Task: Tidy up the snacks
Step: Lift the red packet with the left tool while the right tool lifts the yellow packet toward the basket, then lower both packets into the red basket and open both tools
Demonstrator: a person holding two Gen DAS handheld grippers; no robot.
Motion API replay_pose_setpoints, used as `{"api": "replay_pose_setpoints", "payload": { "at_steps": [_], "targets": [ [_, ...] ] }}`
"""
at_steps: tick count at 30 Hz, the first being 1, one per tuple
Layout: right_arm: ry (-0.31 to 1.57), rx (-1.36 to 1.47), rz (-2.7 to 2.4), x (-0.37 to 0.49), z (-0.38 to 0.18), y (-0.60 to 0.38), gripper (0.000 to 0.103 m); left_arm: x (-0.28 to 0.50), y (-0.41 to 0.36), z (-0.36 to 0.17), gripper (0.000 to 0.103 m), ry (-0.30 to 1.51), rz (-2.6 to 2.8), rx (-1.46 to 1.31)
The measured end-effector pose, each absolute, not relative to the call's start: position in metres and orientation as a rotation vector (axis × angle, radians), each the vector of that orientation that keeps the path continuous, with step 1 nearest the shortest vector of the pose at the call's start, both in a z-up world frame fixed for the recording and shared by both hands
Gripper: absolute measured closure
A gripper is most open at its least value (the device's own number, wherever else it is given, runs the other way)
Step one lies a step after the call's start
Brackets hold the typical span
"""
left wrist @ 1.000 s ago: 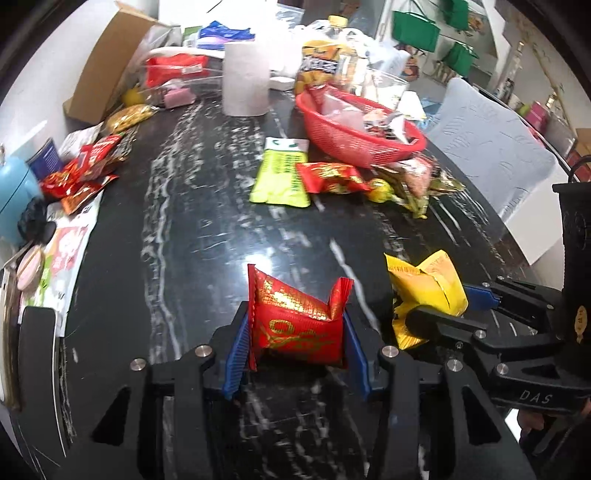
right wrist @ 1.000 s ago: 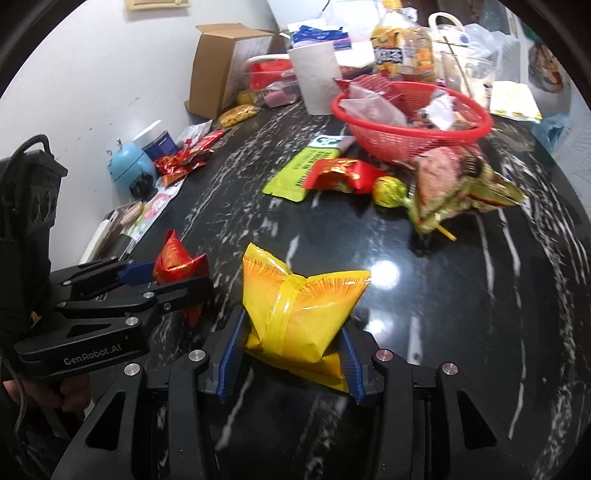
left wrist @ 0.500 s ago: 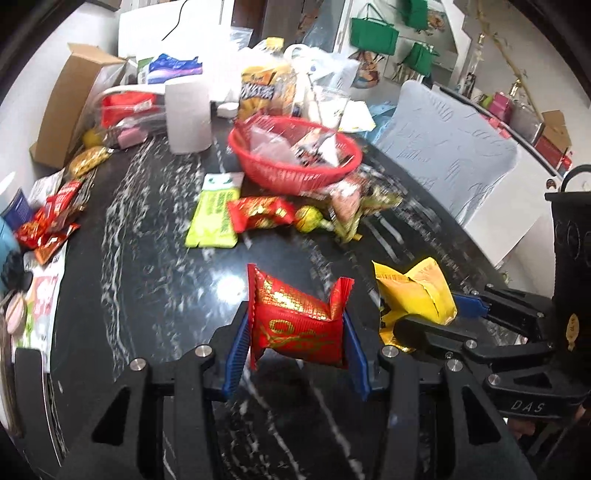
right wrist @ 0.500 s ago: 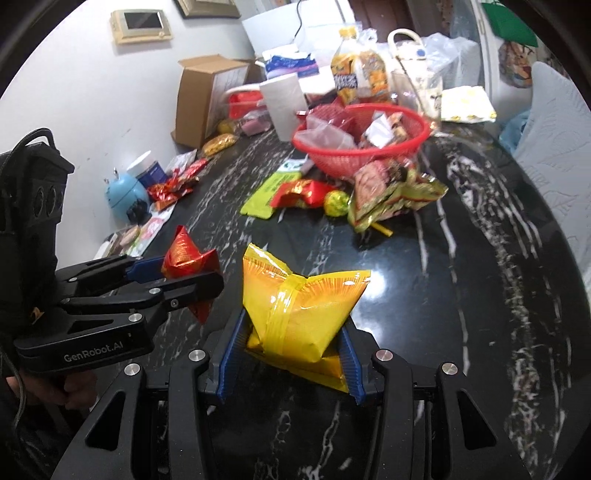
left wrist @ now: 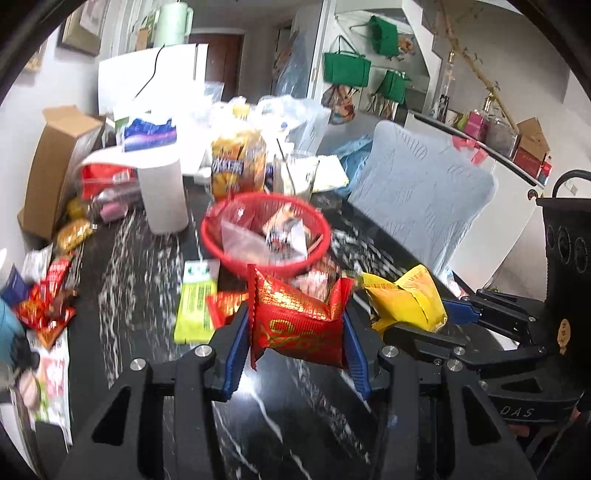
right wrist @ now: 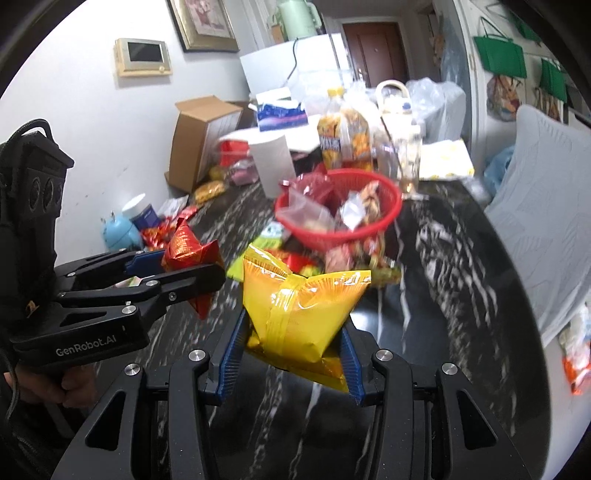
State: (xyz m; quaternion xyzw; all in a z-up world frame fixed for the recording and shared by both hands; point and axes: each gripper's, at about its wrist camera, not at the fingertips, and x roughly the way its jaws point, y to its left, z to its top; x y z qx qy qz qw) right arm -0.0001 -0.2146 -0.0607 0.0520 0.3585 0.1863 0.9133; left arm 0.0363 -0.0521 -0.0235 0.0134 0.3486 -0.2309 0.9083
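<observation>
Carrying red packet (left wrist: 295,325) clamped in left claw (left wrist: 295,350), yellow packet (right wrist: 299,306) clamped in right claw (right wrist: 291,354); red basket (left wrist: 221,254) at 12 o'clock. Risk: slippery puffed packets squirting out, claws colliding side by side.

I note a black marble table (left wrist: 122,266) with white veining. A white paper roll (left wrist: 162,199) stands upright near its far edge. An open cardboard box (left wrist: 51,166) lies at the far left corner. A pale blue chair (left wrist: 417,199) stands at the right edge. I see green bags (left wrist: 347,68) hanging on the wall beyond, and a framed picture (right wrist: 203,24) beside a wall panel (right wrist: 142,57).
</observation>
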Motion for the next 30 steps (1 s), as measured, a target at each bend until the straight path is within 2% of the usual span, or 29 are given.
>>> {"api": "replay_pose_setpoints", "payload": {
  "at_steps": [16,30],
  "targets": [
    [0.623,0.072,0.367,0.081,-0.017,-0.231,0.057,0.12,-0.074,0.007,0.057,0.623,-0.471,0.055],
    [0.614,0.043,0.321,0.187,-0.035,-0.249,0.057,0.204,-0.096,-0.035,0.057,0.676,-0.398,0.069]
  ]
}}
